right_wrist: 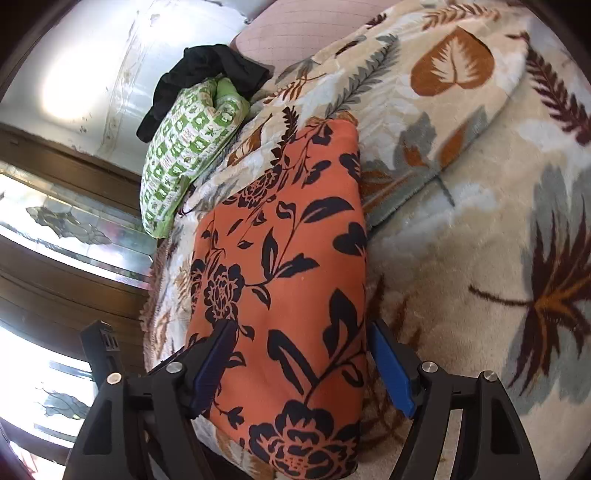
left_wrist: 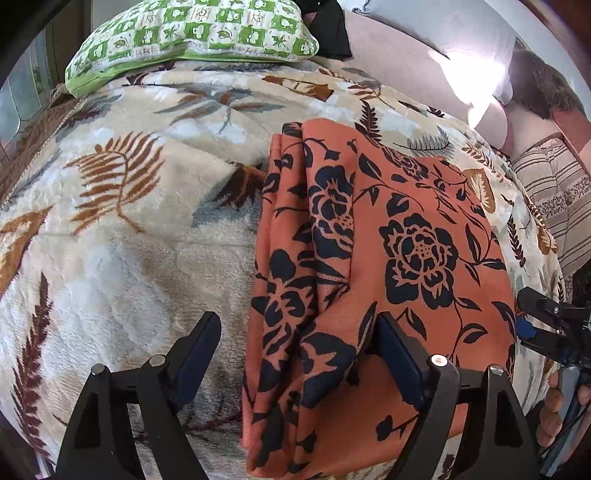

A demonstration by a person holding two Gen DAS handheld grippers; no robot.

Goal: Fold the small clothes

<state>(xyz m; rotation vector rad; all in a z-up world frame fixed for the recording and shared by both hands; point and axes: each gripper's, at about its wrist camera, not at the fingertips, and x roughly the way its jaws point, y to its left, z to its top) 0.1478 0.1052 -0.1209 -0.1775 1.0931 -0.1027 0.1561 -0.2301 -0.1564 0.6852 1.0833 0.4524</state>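
Note:
An orange garment with a black flower print [left_wrist: 369,266] lies folded into a long strip on a leaf-patterned fleece blanket [left_wrist: 129,240]. My left gripper [left_wrist: 299,339] is open, its jaws straddling the garment's near left part just above the cloth. The garment also shows in the right wrist view [right_wrist: 291,280]. My right gripper [right_wrist: 301,350] is open too, its jaws either side of the garment's near end. The right gripper shows at the right edge of the left wrist view [left_wrist: 546,321].
A green and white patterned pillow [left_wrist: 192,33] lies at the far end of the bed, with a black cloth [right_wrist: 207,74] beside it. A person's hand [left_wrist: 557,410] holds the right gripper. A wooden window frame [right_wrist: 55,288] stands left of the bed.

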